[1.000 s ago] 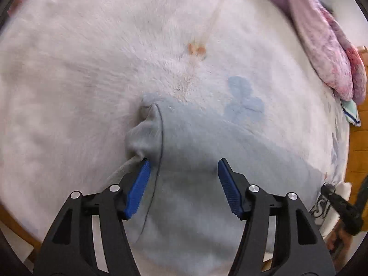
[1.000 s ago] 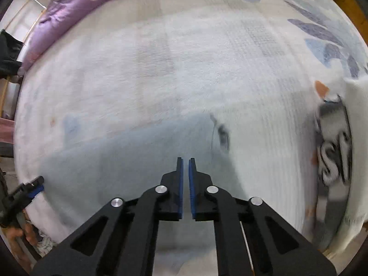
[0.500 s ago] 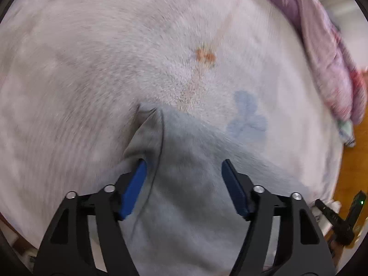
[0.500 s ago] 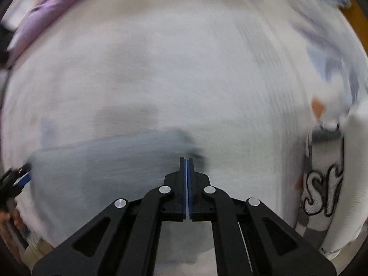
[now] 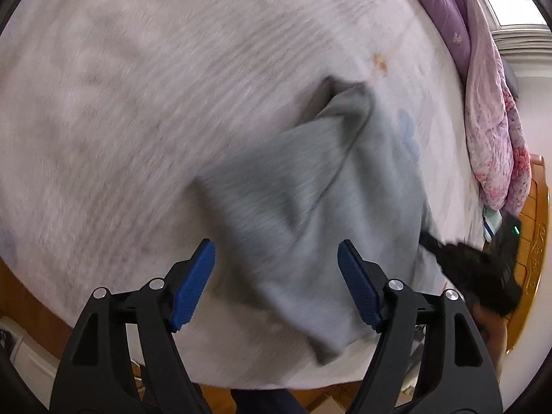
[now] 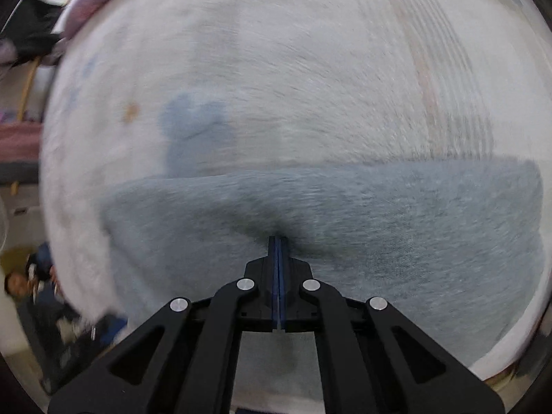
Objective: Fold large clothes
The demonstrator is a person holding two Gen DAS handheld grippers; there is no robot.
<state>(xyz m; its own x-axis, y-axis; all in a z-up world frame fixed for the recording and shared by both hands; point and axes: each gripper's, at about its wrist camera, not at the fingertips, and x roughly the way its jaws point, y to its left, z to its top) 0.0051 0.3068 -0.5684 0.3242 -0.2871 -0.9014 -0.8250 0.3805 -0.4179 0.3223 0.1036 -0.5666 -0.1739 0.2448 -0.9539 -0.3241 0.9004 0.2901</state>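
Observation:
A pale grey-blue garment (image 5: 310, 207) lies on the white fleecy bed cover (image 5: 138, 103), one end doubled back into a raised fold (image 5: 345, 103). My left gripper (image 5: 276, 276) hovers over it near the bed's edge. Its jaws are opening, and the blue pads (image 5: 193, 276) stand wide without pressing the cloth below. In the right wrist view the garment (image 6: 396, 214) stretches across the picture. My right gripper (image 6: 277, 241) is shut, and creases in the cloth run to its tips. The same gripper (image 5: 426, 238) shows black at the garment's right edge in the left wrist view.
A pink and purple quilt (image 5: 490, 103) is heaped along the far right side of the bed. Beside it runs a wooden bed frame (image 5: 533, 241). The cover carries a blue print (image 6: 193, 127). Floor with dark clutter (image 6: 69, 327) shows past the bed's left edge.
The left gripper has widened and come off the garment's end, which now lies further away and doubled back. The right gripper, still shut, has swept across, and the garment now spreads around its tips.

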